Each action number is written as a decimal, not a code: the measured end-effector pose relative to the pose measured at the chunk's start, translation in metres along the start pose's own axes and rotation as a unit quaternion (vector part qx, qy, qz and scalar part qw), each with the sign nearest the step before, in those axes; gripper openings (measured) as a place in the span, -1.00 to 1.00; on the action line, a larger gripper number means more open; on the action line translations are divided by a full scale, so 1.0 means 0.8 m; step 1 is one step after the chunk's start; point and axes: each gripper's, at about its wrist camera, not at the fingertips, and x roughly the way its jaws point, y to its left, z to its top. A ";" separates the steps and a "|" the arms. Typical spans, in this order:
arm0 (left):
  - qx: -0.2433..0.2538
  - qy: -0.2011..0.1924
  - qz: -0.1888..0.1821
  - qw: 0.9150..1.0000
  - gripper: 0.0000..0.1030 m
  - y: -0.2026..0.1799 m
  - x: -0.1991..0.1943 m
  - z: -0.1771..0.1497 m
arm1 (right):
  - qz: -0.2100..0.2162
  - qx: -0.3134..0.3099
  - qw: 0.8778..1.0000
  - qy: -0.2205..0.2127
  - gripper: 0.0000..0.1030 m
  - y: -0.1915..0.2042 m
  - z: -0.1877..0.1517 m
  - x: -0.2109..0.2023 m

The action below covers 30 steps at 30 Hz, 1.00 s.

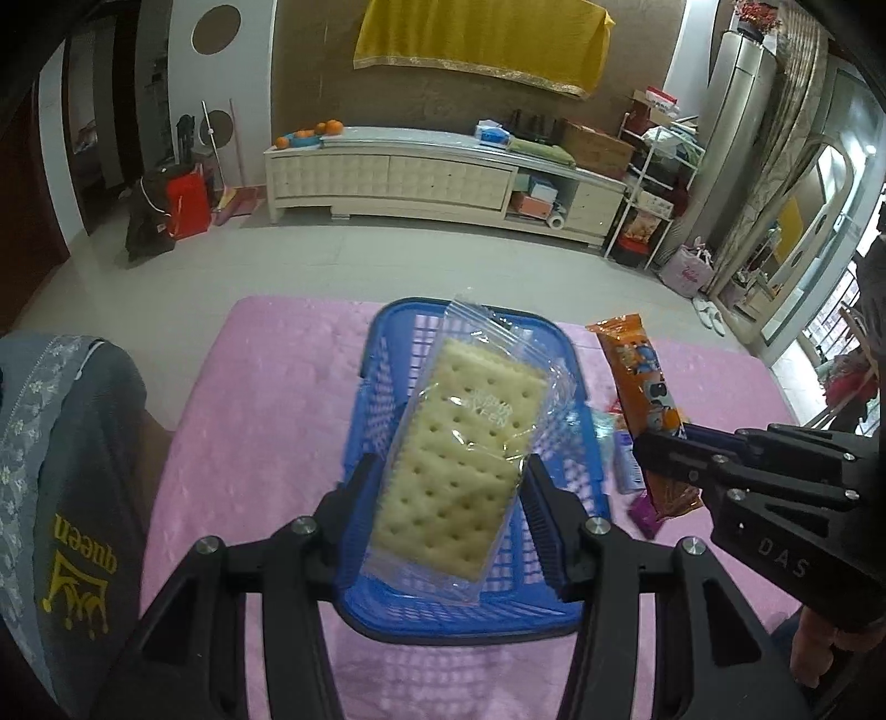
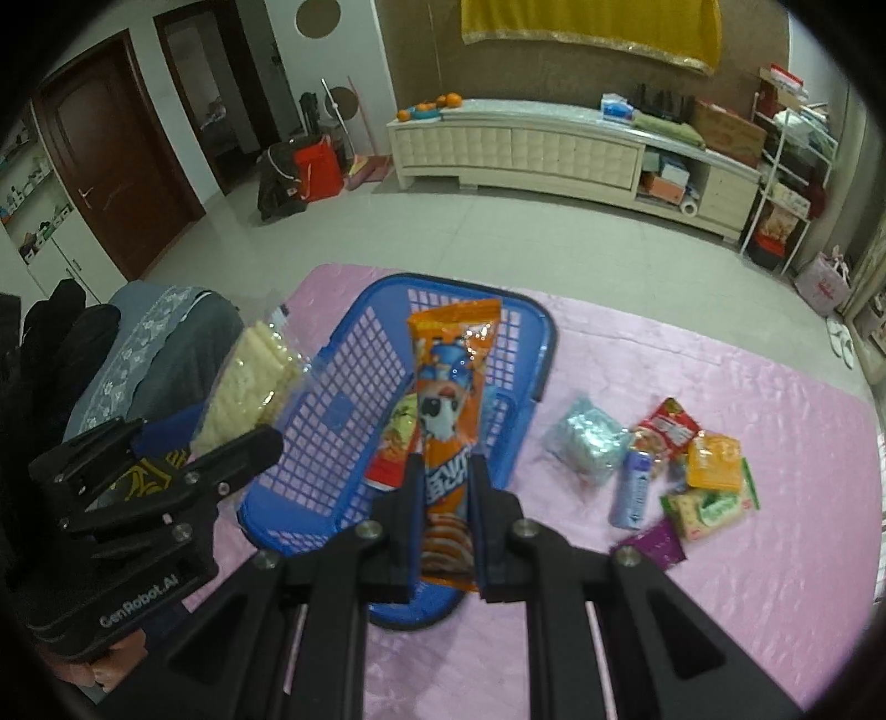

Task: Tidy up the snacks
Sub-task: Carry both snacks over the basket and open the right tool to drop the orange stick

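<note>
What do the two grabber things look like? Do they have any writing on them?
Both are black plastic with silver screws and blue ribbed pads on the fingers. The left gripper has "GenRobot.AI" in pale letters on its body, seen from the right wrist camera. The right gripper has raised letters "DAS" on its side.

- A home living room — a long cream low cabinet with panelled drawer fronts [image 1: 421, 177] runs along the brown far wall at 12 o'clock.
- Round orange fruits [image 1: 326, 128] sit on its left end, a blue-and-white tissue box [image 1: 492, 134] further right.
- A yellow cloth with gold trim [image 1: 482, 41] hangs on the wall above.
- A dark brown wooden door [image 2: 111, 155] stands at 10 o'clock.
- A white wire shelf rack crowded with boxes [image 2: 786, 166] stands at 2 o'clock on the pale tiled floor [image 2: 498, 232].
- White slippers [image 1: 709, 318] lie at 2 o'clock.
</note>
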 end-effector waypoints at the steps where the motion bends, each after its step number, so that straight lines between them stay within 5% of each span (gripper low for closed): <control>1: -0.002 0.001 0.000 1.000 -0.07 0.003 0.002 0.000 | -0.002 0.002 1.000 0.005 -0.65 0.002 0.003 0.007; 26: -0.027 0.031 -0.013 0.999 -0.07 0.042 0.066 0.027 | -0.116 0.021 0.991 0.059 -0.63 0.012 0.063 0.134; 28: -0.023 0.034 -0.008 0.999 -0.07 0.041 0.066 0.025 | -0.123 0.028 0.990 0.062 -0.54 0.012 0.066 0.139; 30: -0.022 0.037 -0.006 0.999 -0.07 0.039 0.066 0.025 | -0.140 0.021 0.988 0.065 -0.02 0.012 0.067 0.144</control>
